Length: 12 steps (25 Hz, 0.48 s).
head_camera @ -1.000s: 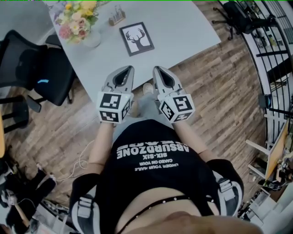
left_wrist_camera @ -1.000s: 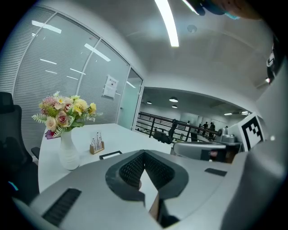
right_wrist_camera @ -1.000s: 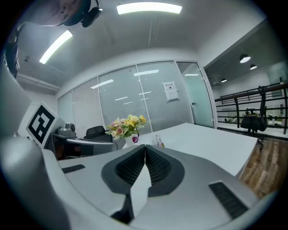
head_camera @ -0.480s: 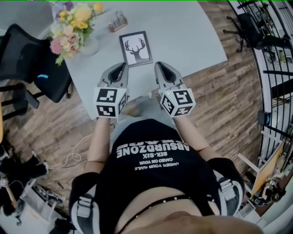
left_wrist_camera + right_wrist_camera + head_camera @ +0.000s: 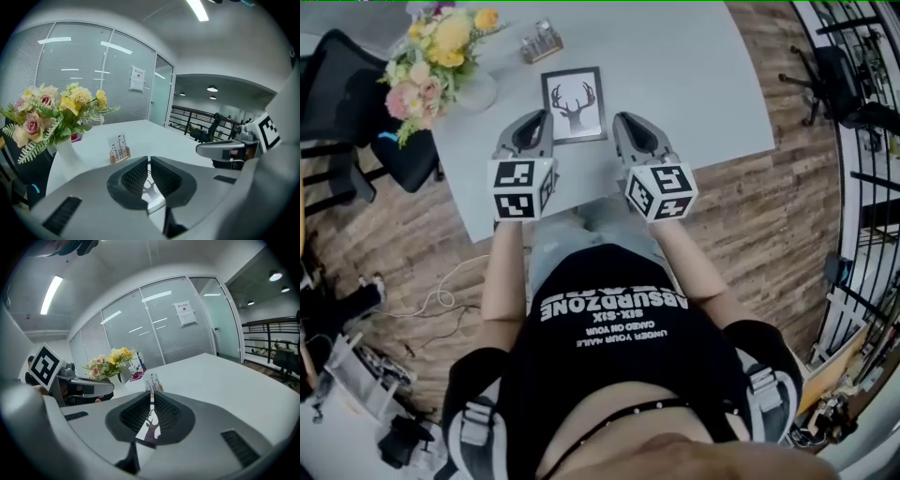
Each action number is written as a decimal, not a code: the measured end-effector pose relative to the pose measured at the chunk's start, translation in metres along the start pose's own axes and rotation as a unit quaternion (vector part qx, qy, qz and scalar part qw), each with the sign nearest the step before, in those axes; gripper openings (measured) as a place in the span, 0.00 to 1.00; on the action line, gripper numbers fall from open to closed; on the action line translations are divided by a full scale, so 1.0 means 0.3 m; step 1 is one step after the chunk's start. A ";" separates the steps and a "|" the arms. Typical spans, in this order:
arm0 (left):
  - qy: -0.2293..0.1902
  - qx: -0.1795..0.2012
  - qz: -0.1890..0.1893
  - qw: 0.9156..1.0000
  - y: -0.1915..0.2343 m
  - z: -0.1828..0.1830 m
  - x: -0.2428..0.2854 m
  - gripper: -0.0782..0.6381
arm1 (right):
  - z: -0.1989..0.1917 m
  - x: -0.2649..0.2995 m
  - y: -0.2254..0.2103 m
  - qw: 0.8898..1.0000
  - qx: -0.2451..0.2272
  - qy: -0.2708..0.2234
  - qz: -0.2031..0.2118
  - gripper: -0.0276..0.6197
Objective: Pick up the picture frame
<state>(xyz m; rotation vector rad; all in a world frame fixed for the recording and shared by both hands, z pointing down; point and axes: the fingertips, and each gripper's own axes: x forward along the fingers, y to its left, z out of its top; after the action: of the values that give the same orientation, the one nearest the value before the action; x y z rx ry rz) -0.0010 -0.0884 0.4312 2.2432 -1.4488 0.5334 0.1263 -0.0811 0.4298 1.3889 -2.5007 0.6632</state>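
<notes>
The picture frame (image 5: 574, 105), black-edged with a deer silhouette on white, lies flat on the grey table (image 5: 694, 84) near its front edge. My left gripper (image 5: 538, 116) hovers just left of the frame's near corner, jaws shut and empty. At the frame's right side my right gripper (image 5: 623, 119) is shut on nothing too. In the left gripper view a strip of the frame (image 5: 153, 194) shows through the slit of the left gripper (image 5: 149, 159). The deer print (image 5: 151, 430) shows below the right gripper (image 5: 152, 394) in the right gripper view.
A vase of flowers (image 5: 431, 56) stands at the table's left back, and a small wooden rack (image 5: 542, 39) sits behind the frame. Black office chairs (image 5: 347, 103) stand left of the table. Wood floor surrounds it, with railings at the right.
Both grippers have come forward over the table's front edge and now flank the frame. The table and flowers sit closer in view. Jaws stayed shut.
</notes>
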 end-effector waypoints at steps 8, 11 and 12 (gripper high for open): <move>0.012 -0.026 0.043 0.999 0.065 -0.046 0.060 0.13 | -0.053 0.113 -0.049 0.999 0.020 0.042 0.026 0.17; 0.031 -0.028 0.051 0.998 0.090 -0.080 0.096 0.13 | -0.083 0.143 -0.077 0.998 0.027 0.057 0.017 0.17; 0.037 -0.029 0.050 0.998 0.095 -0.091 0.109 0.13 | -0.095 0.152 -0.086 0.998 0.030 0.061 0.014 0.17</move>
<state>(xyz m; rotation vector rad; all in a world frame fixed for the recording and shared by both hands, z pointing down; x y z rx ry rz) -0.0172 -0.1092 0.4751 2.0925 -1.5253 0.5904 0.1224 -0.1135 0.4797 1.2923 -2.4275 0.8101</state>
